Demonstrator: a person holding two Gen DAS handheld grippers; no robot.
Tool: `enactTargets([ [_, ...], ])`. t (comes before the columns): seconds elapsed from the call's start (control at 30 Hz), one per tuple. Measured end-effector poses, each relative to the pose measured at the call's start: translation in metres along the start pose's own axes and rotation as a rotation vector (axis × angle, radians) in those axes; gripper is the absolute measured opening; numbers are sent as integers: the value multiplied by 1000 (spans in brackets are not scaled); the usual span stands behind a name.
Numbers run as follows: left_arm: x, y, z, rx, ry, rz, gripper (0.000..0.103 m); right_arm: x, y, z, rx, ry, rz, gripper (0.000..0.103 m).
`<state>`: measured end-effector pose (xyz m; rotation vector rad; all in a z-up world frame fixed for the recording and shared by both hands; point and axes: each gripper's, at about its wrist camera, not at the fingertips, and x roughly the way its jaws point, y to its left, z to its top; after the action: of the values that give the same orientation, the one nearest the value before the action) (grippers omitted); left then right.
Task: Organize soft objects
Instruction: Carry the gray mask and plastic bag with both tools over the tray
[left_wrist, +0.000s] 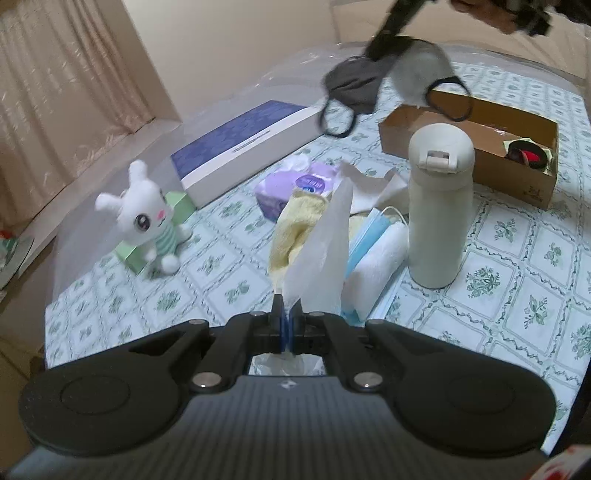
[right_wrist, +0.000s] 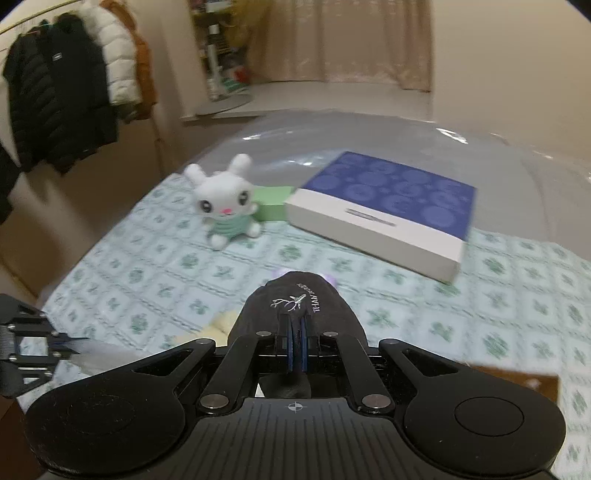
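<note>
My left hand-held gripper (left_wrist: 287, 314) was pinched on a white tissue (left_wrist: 321, 254), the right hand-held gripper (right_wrist: 295, 332) clamped on a black mask (right_wrist: 299, 299); thermos (left_wrist: 439, 210) crowded the towels (left_wrist: 373, 266), probably touching.

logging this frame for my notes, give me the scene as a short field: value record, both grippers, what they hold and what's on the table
left gripper: shut on a white tissue, held upright
right gripper: shut on a black face mask, lifted over the table
surface: table with green floral cloth
soft pile: yellow towel, blue mask, white cloth, purple tissue pack
plush: white bunny sitting against a green box
other: cream bottle upright, cardboard box, blue-topped flat box
</note>
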<state>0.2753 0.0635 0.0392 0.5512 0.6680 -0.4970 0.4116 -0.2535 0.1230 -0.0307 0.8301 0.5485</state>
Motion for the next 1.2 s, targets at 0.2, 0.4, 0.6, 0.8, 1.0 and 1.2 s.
enactTargets([
  [0.2,-21,-14,-7,-55,24,9,1,-28,0,-43,34,-10,-100,4],
  [0.4,-38,-39,-19,-110,69,5,1,-55,8,-96,45,-1,-199,4],
  [0.6,-57,-69,-23,-141,86,-45,1,-83,18,-147,102,-18,-169,4],
  [0.8,-75,-118,-4,-105,54,-127,1,-129,13,-183,160,-63,-177,4],
  [1.0,-69,-174,43,-128,-20,-187,1,-180,-17,-205,220,-128,-261,4],
  [1.2,-32,-218,108,-264,-79,-235,1,-203,-64,-223,296,-188,-323,4],
])
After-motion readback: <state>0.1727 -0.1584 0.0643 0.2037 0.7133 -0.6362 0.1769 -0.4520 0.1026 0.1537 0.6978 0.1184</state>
